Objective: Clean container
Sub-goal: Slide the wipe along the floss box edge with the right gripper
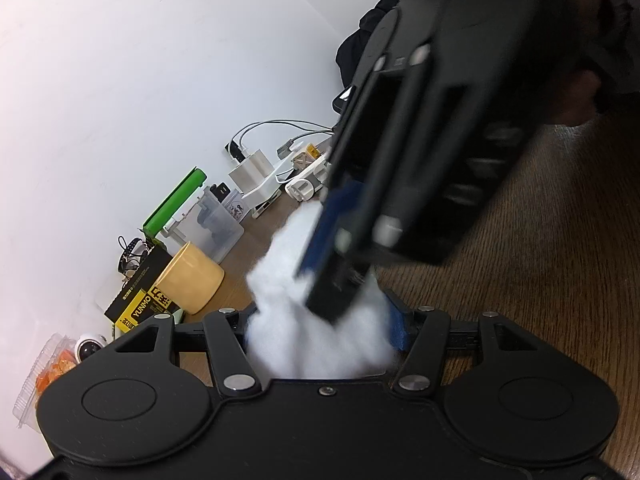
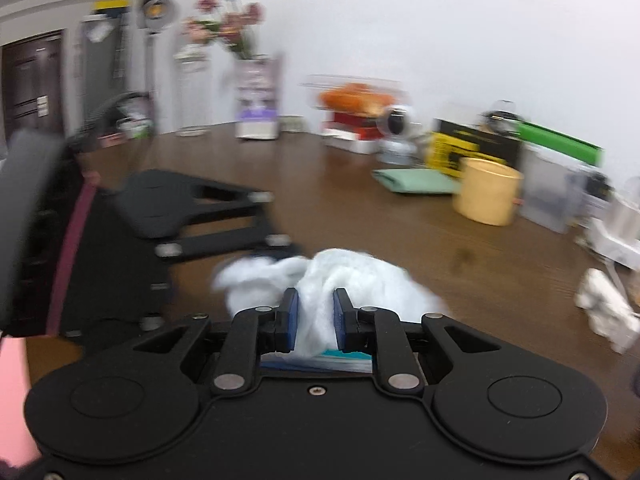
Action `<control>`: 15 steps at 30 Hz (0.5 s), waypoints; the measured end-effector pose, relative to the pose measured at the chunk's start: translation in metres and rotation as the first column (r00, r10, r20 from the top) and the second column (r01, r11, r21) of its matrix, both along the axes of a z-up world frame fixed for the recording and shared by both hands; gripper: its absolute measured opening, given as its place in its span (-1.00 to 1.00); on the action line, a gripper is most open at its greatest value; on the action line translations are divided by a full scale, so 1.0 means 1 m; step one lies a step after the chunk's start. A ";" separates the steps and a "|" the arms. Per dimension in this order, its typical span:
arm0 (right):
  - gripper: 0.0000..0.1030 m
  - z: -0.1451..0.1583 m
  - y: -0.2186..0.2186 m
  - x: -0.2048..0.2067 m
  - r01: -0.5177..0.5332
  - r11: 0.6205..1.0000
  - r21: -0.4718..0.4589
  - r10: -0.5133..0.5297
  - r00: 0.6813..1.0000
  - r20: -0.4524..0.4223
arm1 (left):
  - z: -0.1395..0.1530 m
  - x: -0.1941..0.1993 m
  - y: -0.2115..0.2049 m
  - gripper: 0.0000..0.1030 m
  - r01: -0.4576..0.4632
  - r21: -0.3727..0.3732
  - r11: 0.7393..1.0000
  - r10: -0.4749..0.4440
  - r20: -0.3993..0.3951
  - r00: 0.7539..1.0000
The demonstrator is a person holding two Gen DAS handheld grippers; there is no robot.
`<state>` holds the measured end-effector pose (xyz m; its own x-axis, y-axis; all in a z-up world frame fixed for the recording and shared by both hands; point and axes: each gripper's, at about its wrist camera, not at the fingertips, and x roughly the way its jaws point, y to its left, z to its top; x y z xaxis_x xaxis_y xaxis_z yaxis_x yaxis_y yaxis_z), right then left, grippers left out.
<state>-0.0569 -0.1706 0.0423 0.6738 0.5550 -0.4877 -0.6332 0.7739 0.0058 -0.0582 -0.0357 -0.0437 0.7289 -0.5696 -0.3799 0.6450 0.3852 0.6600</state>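
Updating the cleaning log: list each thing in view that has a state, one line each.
White cloth: bunched up, held by both claws.
Right claw: shut on the cloth.
Left claw: shut on the cloth.
Yellow cup: upright on the table, untouched.
Crumpled tissue: lying loose on the table.
Green-lidded box: lid raised.

- White cloth: soft, fluffy, matt.
- Table: dark wood grain, faint sheen.
- Beige cup at two o'clock: smooth, matt (material unclear).
- Right gripper: matt black plastic, metal rivets, blue pads.
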 end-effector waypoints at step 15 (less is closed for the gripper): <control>-0.66 0.008 0.001 0.008 0.056 0.998 -0.038 -0.057 0.998 -0.022 | 0.000 0.000 0.000 0.09 0.000 0.000 1.000 0.000 0.001 1.000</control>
<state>-0.0488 -0.1699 0.0503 0.6920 0.4971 -0.5235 -0.5884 0.8085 -0.0099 -0.0585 -0.0355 -0.0435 0.7289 -0.5697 -0.3797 0.6447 0.3846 0.6606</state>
